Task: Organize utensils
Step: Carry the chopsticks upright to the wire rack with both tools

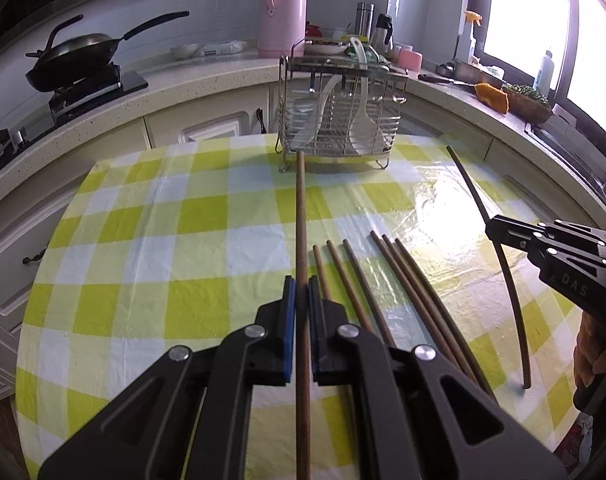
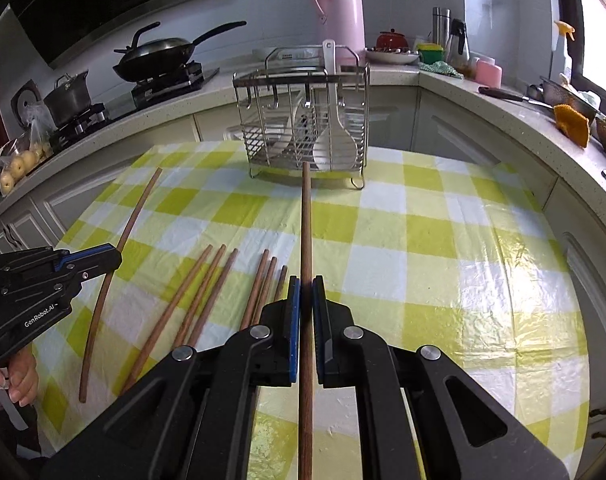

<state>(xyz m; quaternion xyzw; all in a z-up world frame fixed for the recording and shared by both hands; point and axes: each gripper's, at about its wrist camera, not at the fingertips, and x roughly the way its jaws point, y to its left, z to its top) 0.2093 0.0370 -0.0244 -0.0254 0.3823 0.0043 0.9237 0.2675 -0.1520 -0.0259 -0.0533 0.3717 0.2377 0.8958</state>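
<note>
Both grippers are clenched, each on one wooden chopstick. Seen from the left wrist, the left gripper (image 1: 302,292) pinches its chopstick (image 1: 301,216) between blue-edged pads, and the stick runs straight toward twelve o'clock, its tip ending in front of the wire utensil rack (image 1: 339,120). At three o'clock the right gripper (image 1: 493,232) grips a second chopstick (image 1: 473,188) partway along its length. Six loose chopsticks (image 1: 383,280) lie on the green-checked tablecloth (image 1: 183,220), fanned just right of the left gripper's pads. The rack stands at the far edge of the table with white rice paddles (image 1: 363,128) upright inside. Behind it on the counter are a pink thermos (image 1: 283,8) and, at ten o'clock, a black wok (image 1: 79,56).
</note>
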